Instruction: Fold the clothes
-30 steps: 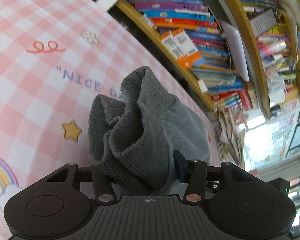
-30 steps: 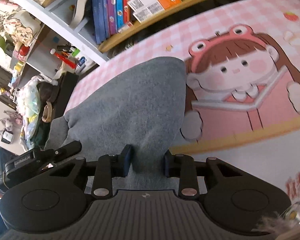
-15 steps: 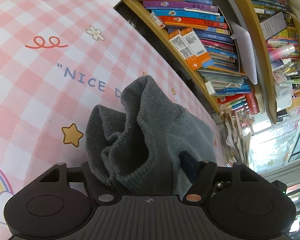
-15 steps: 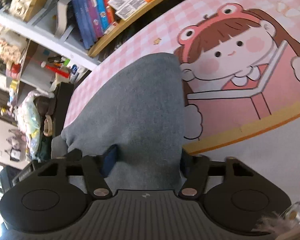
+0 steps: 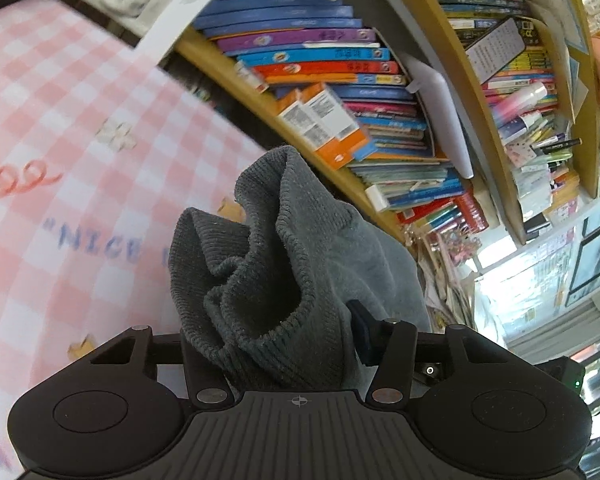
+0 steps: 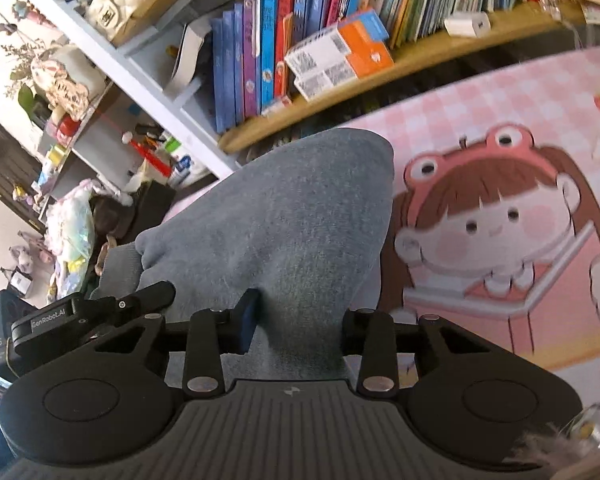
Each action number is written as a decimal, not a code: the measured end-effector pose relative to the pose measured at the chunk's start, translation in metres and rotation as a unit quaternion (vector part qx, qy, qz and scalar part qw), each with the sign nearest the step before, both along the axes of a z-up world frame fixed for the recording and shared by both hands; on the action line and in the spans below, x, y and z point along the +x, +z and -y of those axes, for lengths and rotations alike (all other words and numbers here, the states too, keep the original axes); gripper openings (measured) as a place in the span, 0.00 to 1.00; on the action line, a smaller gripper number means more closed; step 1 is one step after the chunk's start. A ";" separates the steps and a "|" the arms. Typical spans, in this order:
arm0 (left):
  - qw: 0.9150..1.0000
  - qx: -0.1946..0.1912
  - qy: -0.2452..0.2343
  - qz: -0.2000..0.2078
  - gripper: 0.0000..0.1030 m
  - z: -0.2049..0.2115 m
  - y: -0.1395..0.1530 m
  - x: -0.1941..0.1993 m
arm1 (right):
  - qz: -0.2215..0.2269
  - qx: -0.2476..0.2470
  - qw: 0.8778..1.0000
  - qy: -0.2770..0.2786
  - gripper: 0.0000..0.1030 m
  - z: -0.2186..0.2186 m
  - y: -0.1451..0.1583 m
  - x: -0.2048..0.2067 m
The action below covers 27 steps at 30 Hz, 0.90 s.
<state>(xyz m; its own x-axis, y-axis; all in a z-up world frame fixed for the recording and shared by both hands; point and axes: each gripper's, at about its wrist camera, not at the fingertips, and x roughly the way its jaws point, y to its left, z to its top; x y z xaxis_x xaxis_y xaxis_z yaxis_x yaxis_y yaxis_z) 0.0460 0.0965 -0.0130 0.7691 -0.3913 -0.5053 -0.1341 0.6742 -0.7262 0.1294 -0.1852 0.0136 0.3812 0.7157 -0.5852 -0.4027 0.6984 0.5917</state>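
One grey garment (image 5: 284,264) hung between my two grippers, above a pink checked mat (image 5: 60,152). Its ribbed cuff bunched up between the fingers of my left gripper (image 5: 288,340), which pinched the fabric. In the right wrist view the same garment (image 6: 284,232) ran as smooth cloth through my right gripper (image 6: 300,320), whose fingers also clamped it. One mat (image 6: 500,240) lay below, printed with a cartoon girl. Behind stood bookshelves (image 6: 300,40), many books.
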 end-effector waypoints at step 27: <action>0.999 0.036 -0.013 0.004 0.50 -0.007 -0.023 0.154 | 0.024 -0.032 0.999 0.010 0.34 -0.019 -0.030 0.166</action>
<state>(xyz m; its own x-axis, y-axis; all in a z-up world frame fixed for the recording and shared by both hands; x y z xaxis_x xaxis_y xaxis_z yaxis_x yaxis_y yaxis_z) 0.2003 0.1031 -0.0363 0.7636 -0.3733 -0.5269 -0.1104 0.7284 -0.6762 0.2953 -0.1664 -0.0160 0.3956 0.6855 -0.6112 -0.4430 0.7254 0.5269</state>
